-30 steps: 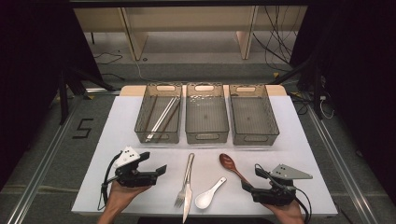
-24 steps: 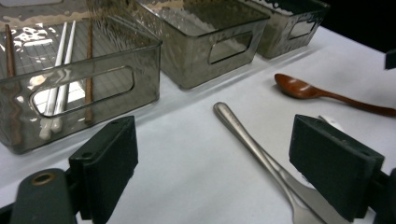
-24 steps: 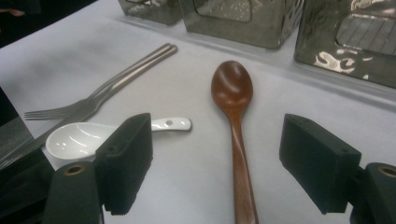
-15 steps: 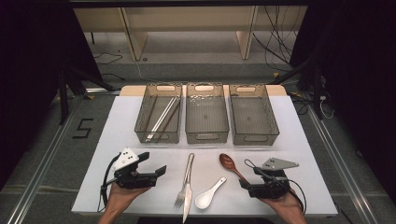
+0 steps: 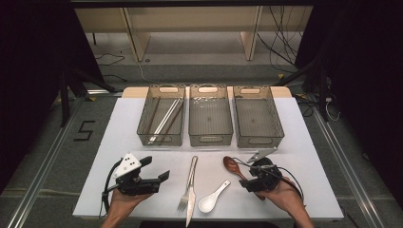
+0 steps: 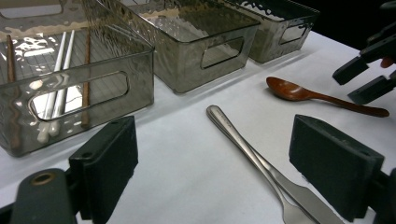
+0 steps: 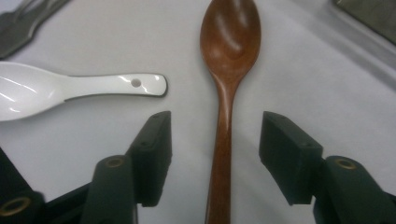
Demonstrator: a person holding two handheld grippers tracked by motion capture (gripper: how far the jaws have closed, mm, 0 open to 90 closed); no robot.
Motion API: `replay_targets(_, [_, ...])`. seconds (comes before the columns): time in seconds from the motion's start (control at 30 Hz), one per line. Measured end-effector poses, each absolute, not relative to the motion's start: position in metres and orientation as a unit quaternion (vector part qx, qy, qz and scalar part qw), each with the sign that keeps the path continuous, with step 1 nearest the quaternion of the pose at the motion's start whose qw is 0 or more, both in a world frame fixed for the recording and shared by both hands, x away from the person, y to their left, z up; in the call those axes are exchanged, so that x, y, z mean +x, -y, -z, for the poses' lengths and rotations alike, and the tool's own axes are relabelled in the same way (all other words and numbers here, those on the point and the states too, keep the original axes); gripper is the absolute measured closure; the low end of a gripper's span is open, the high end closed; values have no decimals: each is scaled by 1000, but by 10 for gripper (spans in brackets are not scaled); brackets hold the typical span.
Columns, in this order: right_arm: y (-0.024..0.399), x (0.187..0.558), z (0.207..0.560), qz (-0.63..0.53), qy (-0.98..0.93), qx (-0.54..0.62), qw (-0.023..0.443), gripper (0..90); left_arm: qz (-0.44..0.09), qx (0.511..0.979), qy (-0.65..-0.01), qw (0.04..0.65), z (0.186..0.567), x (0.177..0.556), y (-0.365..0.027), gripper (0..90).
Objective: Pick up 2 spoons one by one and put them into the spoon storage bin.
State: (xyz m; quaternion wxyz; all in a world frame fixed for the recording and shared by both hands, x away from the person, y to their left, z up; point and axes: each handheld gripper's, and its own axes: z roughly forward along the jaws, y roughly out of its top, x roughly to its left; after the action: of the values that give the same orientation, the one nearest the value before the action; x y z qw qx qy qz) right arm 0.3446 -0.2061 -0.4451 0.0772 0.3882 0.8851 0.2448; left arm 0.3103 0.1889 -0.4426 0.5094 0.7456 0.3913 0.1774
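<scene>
One wooden spoon lies flat on the white table, its bowl pointing to 12 o'clock in the right gripper view. Since a second ago the right gripper has slid over its handle, and its jaws have just been closing, so a grab looks near. Its handle runs between the fingers, touching neither. At 9 o'clock waits the left gripper, jaws wide.
</scene>
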Motion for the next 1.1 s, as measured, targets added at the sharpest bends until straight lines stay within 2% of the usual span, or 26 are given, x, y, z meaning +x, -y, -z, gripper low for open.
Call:
replay_targets(0.53, [189, 363, 455, -169, -906, 384, 63, 685, -176, 745, -391, 510, 444, 309, -193, 150])
replay_targets(0.87, [187, 369, 458, -152, -911, 379, 55, 784, -176, 746, -391, 509, 445, 308, -192, 150])
replay_targets(1.1, [185, 369, 459, -149, -910, 382, 57, 813, -178, 747, -389, 508, 444, 308, -192, 152])
